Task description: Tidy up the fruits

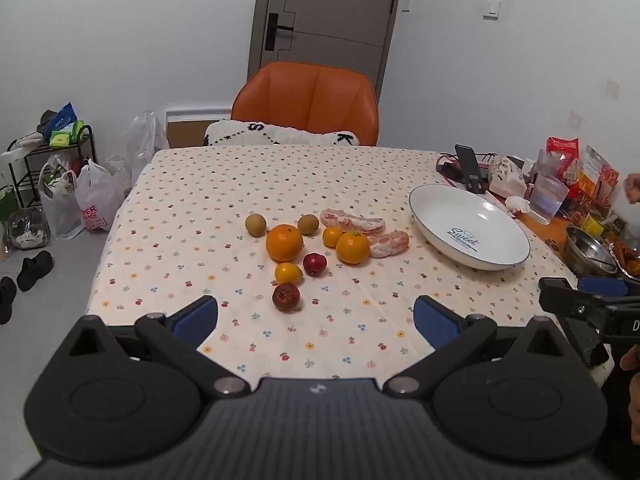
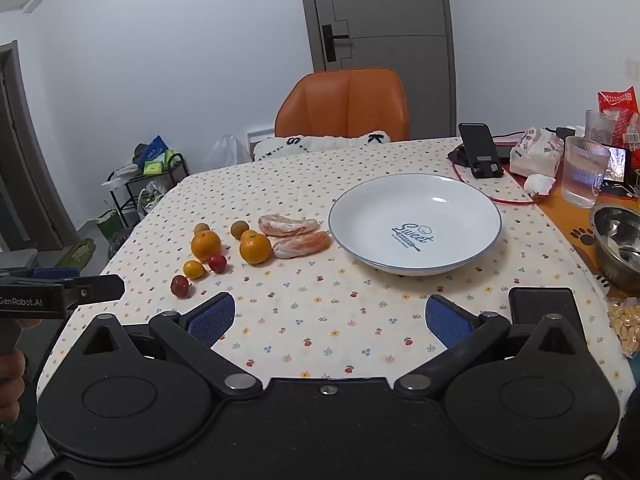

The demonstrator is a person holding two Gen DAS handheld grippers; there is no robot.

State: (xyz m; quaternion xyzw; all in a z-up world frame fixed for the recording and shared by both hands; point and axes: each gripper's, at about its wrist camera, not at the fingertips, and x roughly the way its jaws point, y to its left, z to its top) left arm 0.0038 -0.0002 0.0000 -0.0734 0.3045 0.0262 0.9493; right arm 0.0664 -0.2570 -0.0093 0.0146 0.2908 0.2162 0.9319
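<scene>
step: start, nothing picked | left tool (image 1: 316, 322) and right tool (image 2: 330, 320) wide apart, empty | fruits (image 1: 316, 242) loose on worktop (image 1: 192, 200), plate (image 2: 416, 200) bare | next: likely close on nearest fruit

A home dining room: floral tablecloth (image 1: 192, 200), orange chair (image 1: 308, 100), grocery bags (image 1: 94, 200).

fruits (image 1: 316, 244): loose cluster on tablecloth | white plate (image 2: 416, 224): empty, beside
</scene>
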